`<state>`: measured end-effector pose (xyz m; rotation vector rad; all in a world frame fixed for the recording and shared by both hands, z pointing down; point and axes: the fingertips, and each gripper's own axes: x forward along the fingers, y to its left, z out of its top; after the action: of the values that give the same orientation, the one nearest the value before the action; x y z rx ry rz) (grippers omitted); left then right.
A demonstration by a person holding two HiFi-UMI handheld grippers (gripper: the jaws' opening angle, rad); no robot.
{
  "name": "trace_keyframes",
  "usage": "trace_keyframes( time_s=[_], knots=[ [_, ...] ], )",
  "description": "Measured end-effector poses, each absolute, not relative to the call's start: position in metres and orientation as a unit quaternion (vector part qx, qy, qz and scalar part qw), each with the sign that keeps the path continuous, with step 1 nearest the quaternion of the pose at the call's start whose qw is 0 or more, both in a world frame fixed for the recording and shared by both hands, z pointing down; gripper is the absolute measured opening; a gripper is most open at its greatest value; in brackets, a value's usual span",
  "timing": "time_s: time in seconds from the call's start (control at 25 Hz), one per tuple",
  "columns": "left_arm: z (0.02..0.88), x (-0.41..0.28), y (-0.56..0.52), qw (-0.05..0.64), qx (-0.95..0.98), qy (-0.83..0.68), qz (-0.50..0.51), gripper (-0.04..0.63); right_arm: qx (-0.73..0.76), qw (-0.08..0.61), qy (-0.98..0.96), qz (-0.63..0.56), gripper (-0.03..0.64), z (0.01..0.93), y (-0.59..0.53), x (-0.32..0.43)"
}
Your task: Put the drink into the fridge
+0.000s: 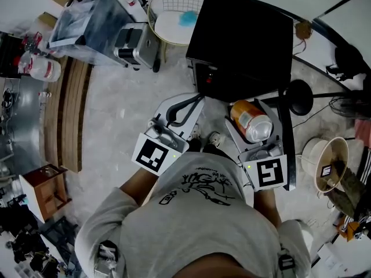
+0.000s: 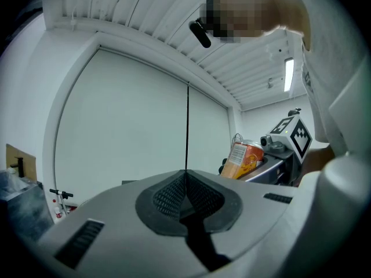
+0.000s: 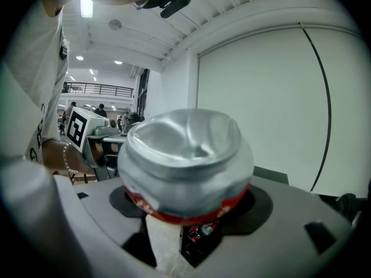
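Note:
The drink is an orange can point(image 1: 251, 120) with a silver end, lying between the jaws of my right gripper point(image 1: 251, 112), which is shut on it. In the right gripper view the can's dented silver end point(image 3: 188, 149) fills the middle. It also shows in the left gripper view as the orange can point(image 2: 244, 160). The black fridge point(image 1: 243, 39) stands on the floor just ahead of both grippers; I see only its top from above. My left gripper point(image 1: 186, 106) is held beside the right one. Its pads point(image 2: 174, 196) meet with nothing between them.
A round wire basket point(image 1: 174, 13) stands left of the fridge, with a plastic crate point(image 1: 87, 22) and a grey machine point(image 1: 136, 45) further left. A black stand base point(image 1: 298, 97) and cables lie to the right, near a pale bucket point(image 1: 324, 164). A small wooden stool point(image 1: 43, 193) is at left.

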<state>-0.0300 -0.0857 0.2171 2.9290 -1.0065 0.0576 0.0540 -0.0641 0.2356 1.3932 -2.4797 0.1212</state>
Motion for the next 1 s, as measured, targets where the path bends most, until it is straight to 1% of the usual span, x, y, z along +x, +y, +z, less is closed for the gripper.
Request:
trace_keyframes(
  time_s=[0.44, 1.0],
  knots=[
    [0.253, -0.013, -0.084, 0.037, 0.95, -0.308, 0.042, 0.021, 0.479, 0.167, -0.86, 0.06, 0.337, 0.271, -0.063, 0.065],
    [0.304, -0.006, -0.084, 0.052, 0.952, -0.294, 0.071, 0.021, 0.473, 0.186, -0.856, 0.093, 0.337, 0.322, -0.059, 0.058]
  ],
)
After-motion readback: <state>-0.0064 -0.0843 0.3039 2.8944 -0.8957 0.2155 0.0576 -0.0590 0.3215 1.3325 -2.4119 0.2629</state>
